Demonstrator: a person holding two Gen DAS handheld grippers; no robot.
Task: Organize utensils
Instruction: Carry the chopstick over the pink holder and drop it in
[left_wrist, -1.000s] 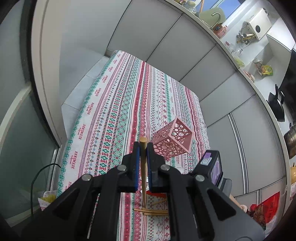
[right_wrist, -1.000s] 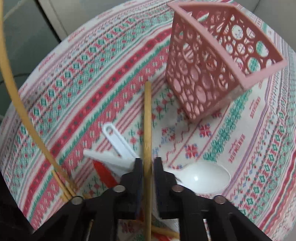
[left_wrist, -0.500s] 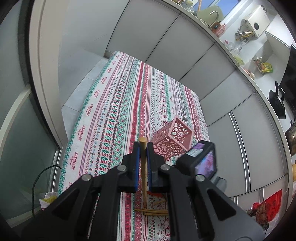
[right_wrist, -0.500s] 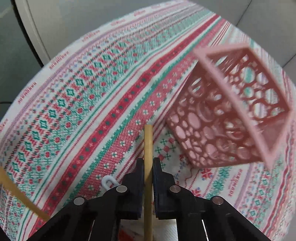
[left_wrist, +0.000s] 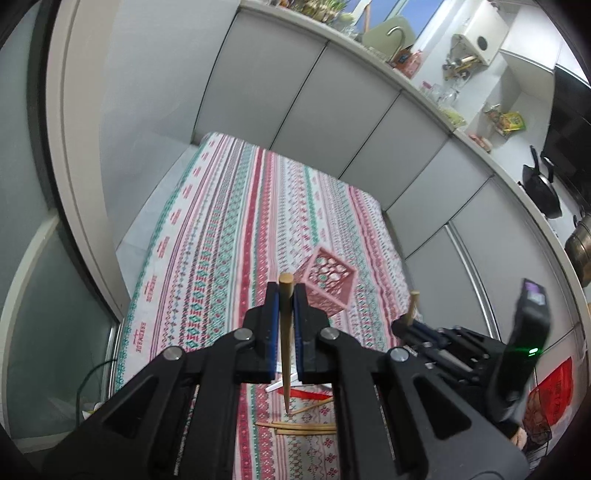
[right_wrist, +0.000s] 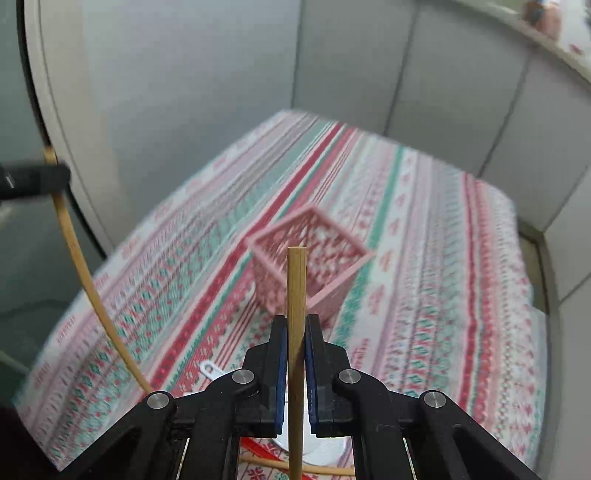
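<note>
Both grippers rose since the earlier frames, right one most, bench with striped cloth now farther below. Pink basket stands mid-bench toward right edge. Left gripper clenched on a chopstick; right gripper clenched on second chopstick. Loose chopsticks, white spoon by near edge.
</note>
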